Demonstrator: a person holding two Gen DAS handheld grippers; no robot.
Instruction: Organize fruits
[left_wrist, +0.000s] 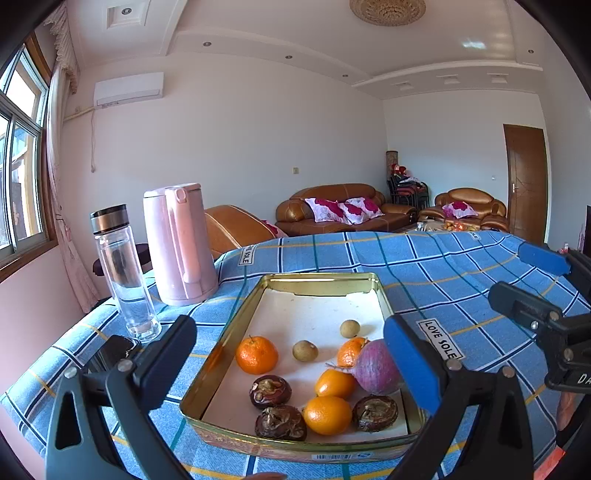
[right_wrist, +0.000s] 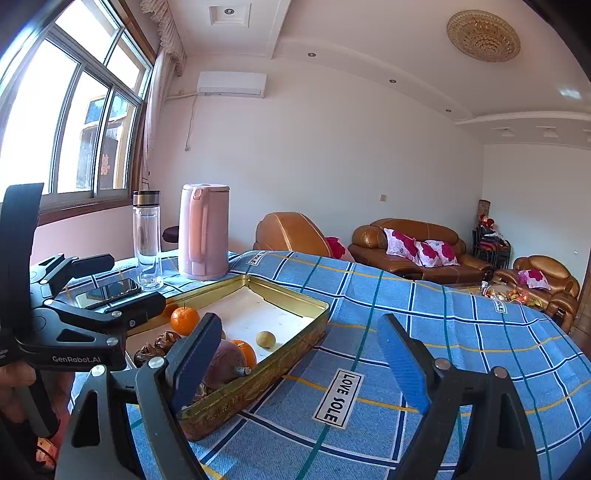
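The fruits sit in a gold tin tray (left_wrist: 229, 332) on the table's blue checked cloth (left_wrist: 443, 266), and most of them crowd the tray's near end: oranges like the big orange (left_wrist: 256, 354), a purple fruit (left_wrist: 376, 367), three dark brown fruits such as the nearest brown one (left_wrist: 280, 422), and two small tan fruits (left_wrist: 305, 350) a bit farther in. The left gripper (left_wrist: 291, 354) hangs over the tray, spread wide and holding nothing. The right gripper (right_wrist: 291, 362) is also wide apart and empty, over the cloth just beside the tray's right edge. The fruits are round and close together, so I think a pinch could bump a neighbor and make it roll (round things slip out easily). The two grippers are near each other and might knock together. The left view shows every fruit in the tray; the right view hides most behind its own finger, but it shows a phone (right_wrist: 110, 290) near the glass bottle (right_wrist: 147, 240) and pink kettle (right_wrist: 203, 232) at the far left corner.
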